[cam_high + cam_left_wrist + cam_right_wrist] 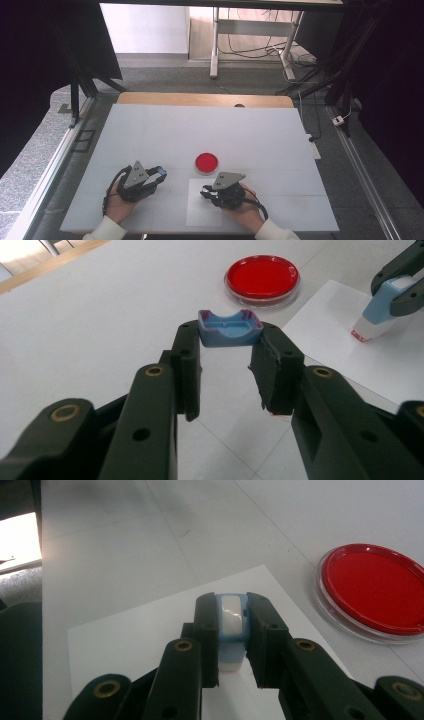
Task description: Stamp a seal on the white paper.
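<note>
My left gripper [229, 340] is shut on a small blue cap [230, 329] with red-stained edges, held just above the white table at the left [161, 172]. My right gripper [231, 607] is shut on a blue stamp [231, 625] with a white label on top. In the left gripper view the stamp [382, 310] leans, its red-inked base touching a white sheet of paper [340, 340]. A round clear dish with a red ink pad [206, 162] lies just beyond both grippers, near the sheet's far edge [372, 587].
The white table top [200, 130] stretches far behind the dish, with a wooden strip [200, 99] along its back edge. The sheet of paper [200, 215] lies close to the near edge. Metal rails, desk legs and cables lie beyond the table.
</note>
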